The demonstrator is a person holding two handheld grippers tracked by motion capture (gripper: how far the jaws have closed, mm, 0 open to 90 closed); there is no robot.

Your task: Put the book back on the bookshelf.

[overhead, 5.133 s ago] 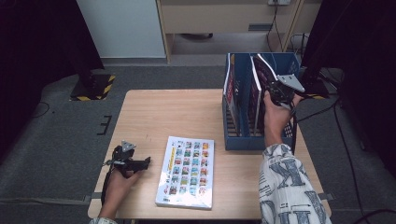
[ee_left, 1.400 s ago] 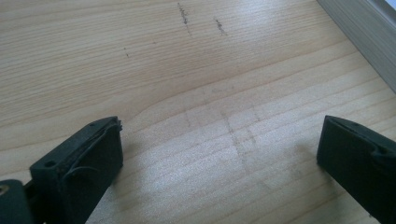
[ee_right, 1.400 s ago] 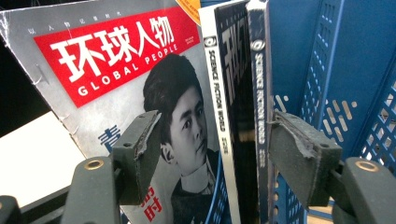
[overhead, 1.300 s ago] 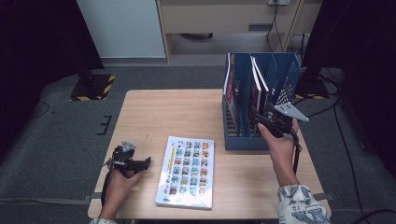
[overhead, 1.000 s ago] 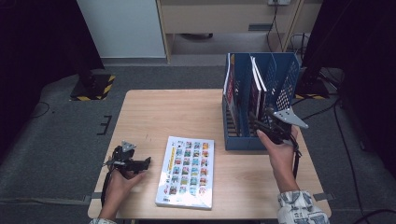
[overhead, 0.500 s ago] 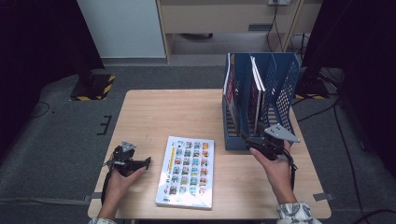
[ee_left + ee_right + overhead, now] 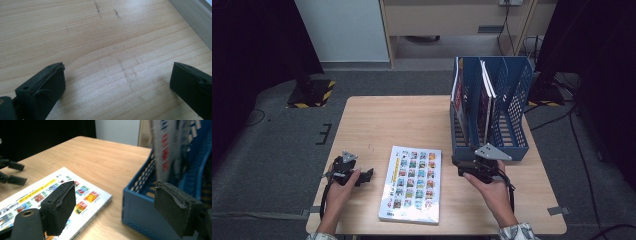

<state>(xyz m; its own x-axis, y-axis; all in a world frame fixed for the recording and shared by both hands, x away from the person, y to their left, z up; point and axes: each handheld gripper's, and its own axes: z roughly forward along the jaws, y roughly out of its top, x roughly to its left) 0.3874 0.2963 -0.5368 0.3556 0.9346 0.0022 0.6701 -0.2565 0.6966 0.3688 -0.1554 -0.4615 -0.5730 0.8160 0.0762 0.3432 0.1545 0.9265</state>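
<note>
Glossy paper covers the thin white picture book with rows of small coloured pictures point(image 7: 412, 184), which lies flat on the pale wooden counter point(image 7: 402, 120) between the two hands. It looks light, bendy and slick, and with no gap beneath it would best be pinched at its near right edge, closest to the right tongs point(image 7: 458, 167). Those jaws stand wide apart and empty, just beside the blue plastic magazine rack point(image 7: 511, 105). The left tongs point(image 7: 368, 174) rest low over bare wood, also spread and empty. Titles on the upright magazines point(image 7: 165, 147) blur, and the book's thickness is hard to judge.
</note>
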